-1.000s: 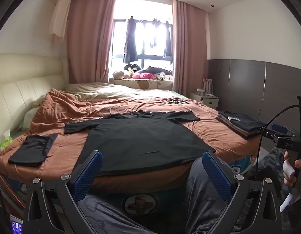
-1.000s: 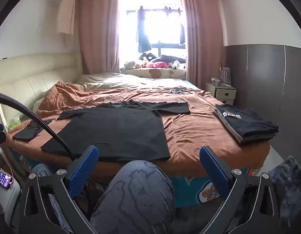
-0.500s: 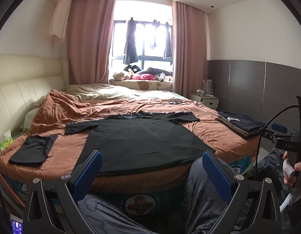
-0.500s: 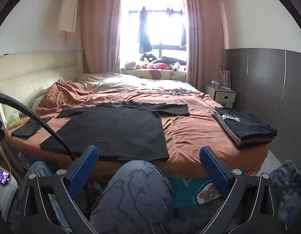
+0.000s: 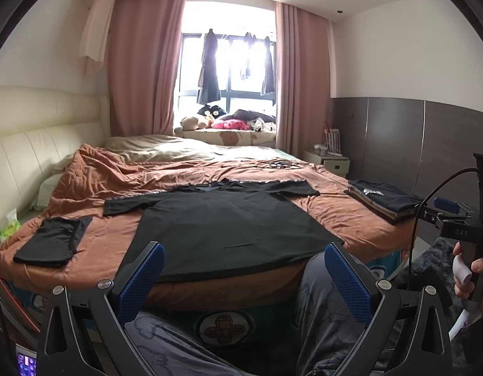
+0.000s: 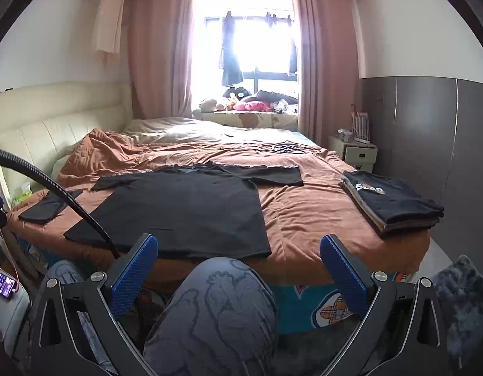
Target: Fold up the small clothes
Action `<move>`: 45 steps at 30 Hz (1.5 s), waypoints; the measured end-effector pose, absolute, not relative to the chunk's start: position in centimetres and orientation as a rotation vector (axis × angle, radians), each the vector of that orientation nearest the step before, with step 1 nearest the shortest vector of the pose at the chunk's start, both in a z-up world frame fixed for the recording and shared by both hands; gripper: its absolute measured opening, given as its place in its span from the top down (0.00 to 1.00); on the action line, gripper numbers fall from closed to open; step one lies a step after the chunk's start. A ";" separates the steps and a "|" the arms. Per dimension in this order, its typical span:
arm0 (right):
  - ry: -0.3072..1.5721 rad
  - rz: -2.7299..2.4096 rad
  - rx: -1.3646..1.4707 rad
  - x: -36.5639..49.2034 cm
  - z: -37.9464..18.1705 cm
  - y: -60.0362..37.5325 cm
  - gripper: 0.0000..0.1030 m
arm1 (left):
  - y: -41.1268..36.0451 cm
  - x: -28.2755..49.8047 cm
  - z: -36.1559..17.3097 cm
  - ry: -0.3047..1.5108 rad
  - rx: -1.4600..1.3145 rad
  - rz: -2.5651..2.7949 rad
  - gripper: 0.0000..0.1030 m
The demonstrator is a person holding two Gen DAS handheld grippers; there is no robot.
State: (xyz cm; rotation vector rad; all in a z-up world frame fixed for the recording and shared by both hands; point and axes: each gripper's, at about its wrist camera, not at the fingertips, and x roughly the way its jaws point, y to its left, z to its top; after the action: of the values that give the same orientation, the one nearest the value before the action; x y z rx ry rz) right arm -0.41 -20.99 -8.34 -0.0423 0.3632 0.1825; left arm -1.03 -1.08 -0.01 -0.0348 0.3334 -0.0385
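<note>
A black T-shirt (image 5: 222, 222) (image 6: 185, 210) lies spread flat, sleeves out, near the front edge of the bed with the brown cover (image 5: 341, 216) (image 6: 304, 213). My left gripper (image 5: 241, 269) hangs open in front of the bed, short of the shirt's hem, with nothing between its blue pads (image 5: 141, 279). My right gripper (image 6: 238, 266) is open too, held back over a person's knee (image 6: 222, 300), empty. A small folded black garment (image 5: 50, 241) (image 6: 45, 206) rests at the bed's front left. A stack of folded clothes (image 5: 385, 200) (image 6: 388, 203) sits at the front right.
A cream padded headboard (image 5: 28, 153) runs along the left. A white nightstand (image 6: 357, 153) stands at the far right by the dark wall panels. Soft toys and clothes (image 5: 229, 120) fill the window sill. A hand (image 5: 473, 272) holds the other gripper's handle at right. A grey rug (image 6: 460, 297) lies on the floor.
Both views have drifted slightly, so the bed sits a little lower in the frames. The clothes have not moved and both grippers stay open.
</note>
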 end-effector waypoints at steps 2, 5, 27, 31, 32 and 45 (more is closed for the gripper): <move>0.363 0.184 -0.043 -0.4 -8.3 -21.0 0.00 | -1.1 -1.0 0.0 0.333 -0.034 -0.038 0.00; 0.362 0.180 -0.044 -0.4 -8.3 -21.0 0.00 | -1.1 -1.0 0.0 0.333 -0.035 -0.038 0.00; 0.354 0.182 -0.041 -0.8 -8.0 -21.1 0.00 | -2.0 -1.6 0.3 0.317 -0.025 -0.067 0.00; 0.356 0.187 -0.033 -0.7 -7.8 -21.4 0.00 | -2.1 -1.7 0.4 0.313 -0.021 -0.066 0.00; 0.357 0.187 -0.030 -0.7 -7.8 -21.4 0.00 | -2.0 -1.8 0.3 0.312 -0.022 -0.066 0.00; 0.319 0.193 0.005 -1.4 -6.9 -21.6 0.00 | -0.8 -2.4 0.9 0.304 -0.050 -0.053 0.00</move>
State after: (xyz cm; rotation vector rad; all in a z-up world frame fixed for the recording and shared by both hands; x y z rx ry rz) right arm -1.42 -21.56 -6.95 0.0046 0.3191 0.1934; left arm -2.36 -0.82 0.91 -0.0502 0.3036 -0.0533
